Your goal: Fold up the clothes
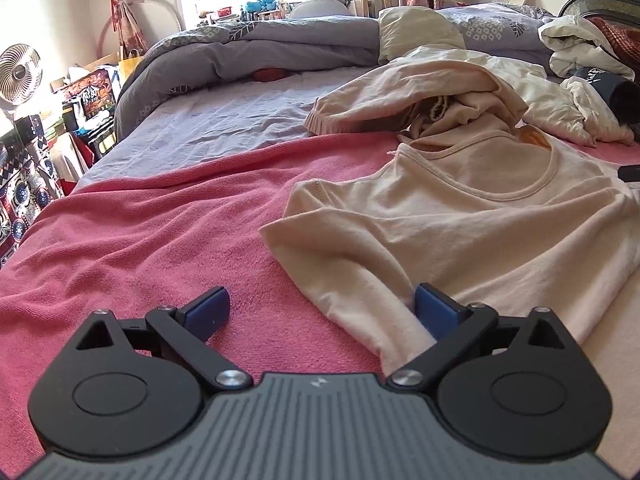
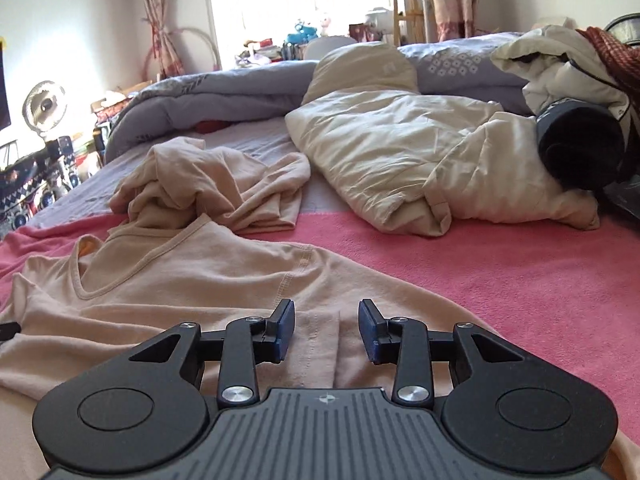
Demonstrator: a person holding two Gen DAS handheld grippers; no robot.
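Note:
A beige long-sleeved shirt (image 1: 480, 224) lies spread on the pink blanket (image 1: 140, 240), neckline away from me. My left gripper (image 1: 322, 312) is open wide at the shirt's left side; a fold of its sleeve (image 1: 376, 304) lies between the jaws against the right finger (image 1: 434, 310). In the right wrist view the same shirt (image 2: 192, 292) lies under my right gripper (image 2: 327, 330), which is open with shirt fabric between its fingers. A second beige garment (image 2: 208, 188) lies crumpled just beyond the neckline.
A cream duvet or garment pile (image 2: 420, 160) and a dark rolled item (image 2: 580, 148) lie at the far right. A grey-lilac quilt (image 1: 260, 48) is bunched at the bed's far end. A fan (image 1: 20, 74) and clutter stand left of the bed.

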